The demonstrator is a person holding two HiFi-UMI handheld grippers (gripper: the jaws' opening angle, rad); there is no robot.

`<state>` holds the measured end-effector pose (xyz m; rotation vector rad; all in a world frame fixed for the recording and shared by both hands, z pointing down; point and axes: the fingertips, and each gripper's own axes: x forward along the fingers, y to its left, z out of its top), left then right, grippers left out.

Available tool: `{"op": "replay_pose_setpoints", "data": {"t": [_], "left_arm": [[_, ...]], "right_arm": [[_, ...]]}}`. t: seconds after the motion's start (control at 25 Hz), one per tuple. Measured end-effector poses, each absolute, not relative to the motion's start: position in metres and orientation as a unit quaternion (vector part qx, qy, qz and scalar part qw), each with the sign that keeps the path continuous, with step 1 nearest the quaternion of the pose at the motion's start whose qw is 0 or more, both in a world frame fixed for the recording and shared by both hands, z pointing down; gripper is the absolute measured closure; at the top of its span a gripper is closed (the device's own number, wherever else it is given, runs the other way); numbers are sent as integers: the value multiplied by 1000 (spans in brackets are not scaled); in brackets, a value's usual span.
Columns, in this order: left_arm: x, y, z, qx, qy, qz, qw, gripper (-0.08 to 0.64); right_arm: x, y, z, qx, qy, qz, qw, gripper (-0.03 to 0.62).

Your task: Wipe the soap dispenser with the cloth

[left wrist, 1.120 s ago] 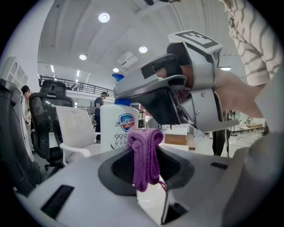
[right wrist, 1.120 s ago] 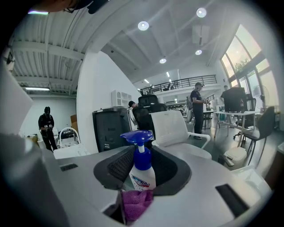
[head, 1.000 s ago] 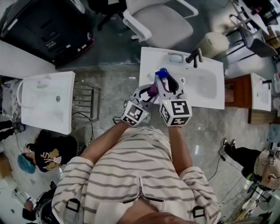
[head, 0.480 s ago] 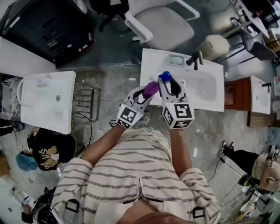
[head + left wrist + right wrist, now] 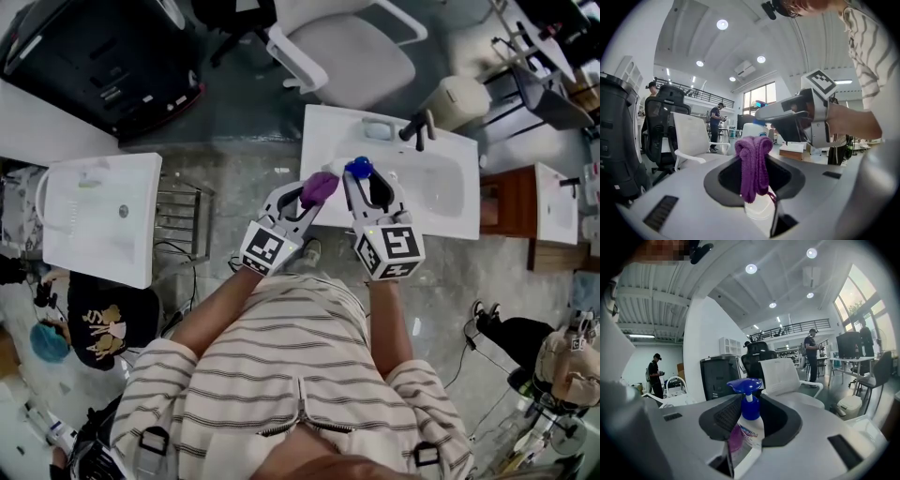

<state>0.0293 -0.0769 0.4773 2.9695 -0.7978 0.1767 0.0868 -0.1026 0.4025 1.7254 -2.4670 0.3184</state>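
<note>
**No readable text**

The dispenser [image 5: 747, 420], low in the centre of the right gripper view, carries a blue-and-red label [image 5: 749, 432], but its print is too small and blurred to read. In the head view, the left cube [image 5: 263, 247] and right cube [image 5: 391, 251] show only black-and-white square markers.

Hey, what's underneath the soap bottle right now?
The soap bottle, clamped in the right gripper, is over the white sink counter. Its base, and whether it rests on the counter, cannot be seen: the gripper covers it.
</note>
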Motion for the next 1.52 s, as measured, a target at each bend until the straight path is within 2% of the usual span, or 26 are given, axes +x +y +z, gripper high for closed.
{"op": "replay_pose_setpoints", "data": {"t": [0.4,0.92,1.52], "left_arm": [[22,-84,470,963,-264,42,45,445],[40,-74,457,993,-112,43,14,445],[48,-50,455,995,71,61,37,445]], "right_arm": [[92,-88,405,537,-834,112,53,462],[88,-67,402,473,-875,88,53,462],[76,-34,396,384,-919,80,37,462]]}}
